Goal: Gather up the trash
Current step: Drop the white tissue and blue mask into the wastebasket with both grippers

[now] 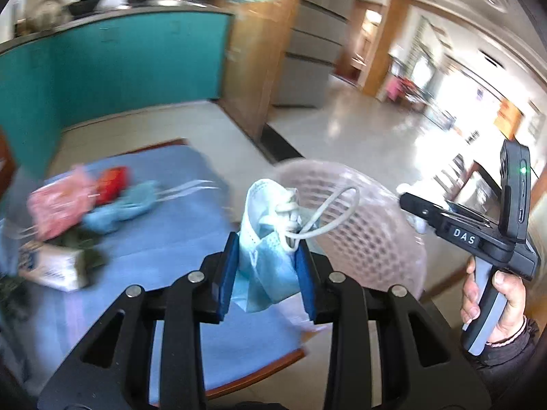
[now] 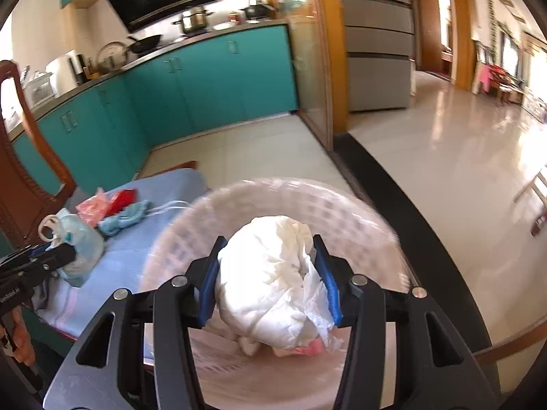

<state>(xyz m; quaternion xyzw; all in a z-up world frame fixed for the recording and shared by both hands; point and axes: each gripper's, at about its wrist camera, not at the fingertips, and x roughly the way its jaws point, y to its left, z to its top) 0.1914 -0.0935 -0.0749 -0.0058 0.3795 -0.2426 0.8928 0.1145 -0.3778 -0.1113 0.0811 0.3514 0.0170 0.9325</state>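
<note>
My left gripper (image 1: 266, 249) is shut on a crumpled blue face mask (image 1: 263, 225) whose white ear loop sticks out to the right. Just beyond it stands a pale pink mesh basket (image 1: 369, 239). My right gripper (image 2: 270, 242) is shut on a white crumpled paper wad (image 2: 266, 290) directly over the basket (image 2: 307, 198), where some pink and white scraps lie. A hand holds the right gripper (image 1: 410, 201) at the right of the left wrist view. At the left of the right wrist view, the left gripper (image 2: 65, 256) carries the mask (image 2: 82, 239).
On the blue tablecloth (image 1: 177, 239) lies a heap of trash: a pink bag (image 1: 58, 201), a red packet (image 1: 112, 181), another blue mask (image 1: 130, 205) and a white packet (image 1: 54, 266). A wooden chair (image 2: 20, 171) stands left. Teal cabinets (image 2: 212, 75) and tiled floor lie behind.
</note>
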